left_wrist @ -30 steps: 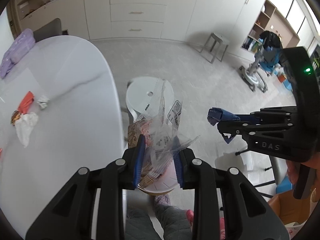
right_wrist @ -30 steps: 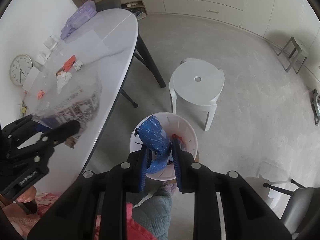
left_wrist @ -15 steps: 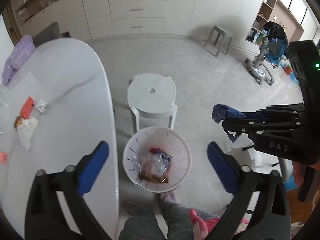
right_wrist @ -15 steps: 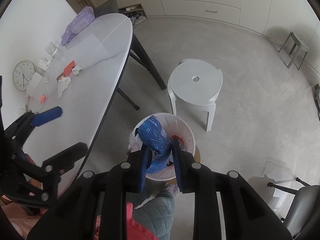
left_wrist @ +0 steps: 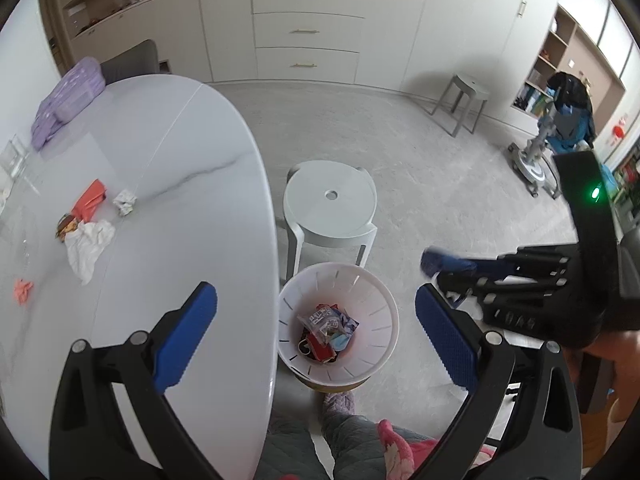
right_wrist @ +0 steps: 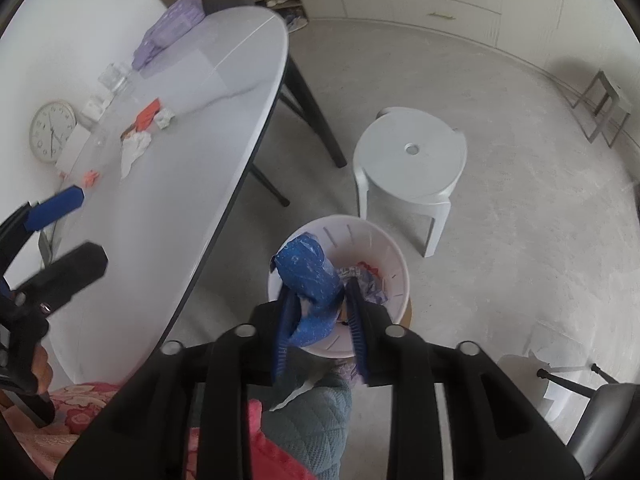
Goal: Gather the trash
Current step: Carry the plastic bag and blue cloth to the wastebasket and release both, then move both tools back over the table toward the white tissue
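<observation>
On the white oval tabletop [left_wrist: 160,184], left of frame, lie crumpled white tissue [left_wrist: 90,242] and an orange wrapper [left_wrist: 90,200], light, soft scraps best pinched mid-bunch. At lower centre, the white slotted plastic bin [right_wrist: 394,264] sits beneath both grippers. The left gripper [left_wrist: 316,338] gapes empty; the right gripper [right_wrist: 320,312] has just been opening, its fingers [right_wrist: 285,328] flanking a limp blue plastic wrapper [right_wrist: 310,280].

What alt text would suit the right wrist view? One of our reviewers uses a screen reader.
The right gripper, jaws just opening, has a crumpled blue plastic wrapper between its fingers above a white slotted plastic waste basket on the floor. A white oval table with scattered litter lies left, a white round stool beyond the basket.
</observation>
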The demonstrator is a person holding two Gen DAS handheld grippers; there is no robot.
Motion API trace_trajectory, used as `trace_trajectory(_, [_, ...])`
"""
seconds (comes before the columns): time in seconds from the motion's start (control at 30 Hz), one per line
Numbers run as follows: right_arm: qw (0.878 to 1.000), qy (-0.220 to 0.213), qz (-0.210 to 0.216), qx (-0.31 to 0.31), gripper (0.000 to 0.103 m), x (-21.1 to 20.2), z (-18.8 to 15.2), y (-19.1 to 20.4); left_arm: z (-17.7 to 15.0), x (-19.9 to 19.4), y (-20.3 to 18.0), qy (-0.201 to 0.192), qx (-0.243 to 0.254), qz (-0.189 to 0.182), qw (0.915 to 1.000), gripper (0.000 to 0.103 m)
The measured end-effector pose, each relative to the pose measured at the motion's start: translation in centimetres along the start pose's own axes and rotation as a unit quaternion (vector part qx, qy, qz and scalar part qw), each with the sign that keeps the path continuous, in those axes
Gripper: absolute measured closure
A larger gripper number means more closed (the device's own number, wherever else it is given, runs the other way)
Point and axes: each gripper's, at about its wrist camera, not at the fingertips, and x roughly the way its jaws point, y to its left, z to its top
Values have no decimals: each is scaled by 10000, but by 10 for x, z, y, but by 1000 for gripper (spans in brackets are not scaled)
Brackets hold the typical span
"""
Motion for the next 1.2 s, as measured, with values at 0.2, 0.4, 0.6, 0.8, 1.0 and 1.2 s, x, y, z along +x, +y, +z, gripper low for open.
trace_trajectory(0.2, [9986, 85, -512, -65, 2, 11, -3, 13, -6, -8, 13, -61, -150, 63, 9998, 8])
trace_trajectory(0.4, [9975, 117, -530, 464, 2, 9, -5, -4, -10, -15, 26, -109, -263, 103, 9995, 8])
trace_trajectory(0.6, [9964, 89, -611, 576, 2, 6, -3, -3, -15, -21, 39, -127, -359, 148, 9992, 8])
trace_trajectory(0.8, [9974, 104, -593, 398, 2, 9, 1, 14, -22, -26, 54, -133, -476, 222, 9985, 8])
trace_trajectory(1.0, [9984, 153, -527, 155, 2, 16, 12, 41, -31, -33, 80, -173, -696, 386, 9967, 8])
trace_trajectory(1.2, [9985, 245, -441, -224, 2, 29, 29, 77, -44, -42, 120, -222, -1082, 616, 9920, 8])
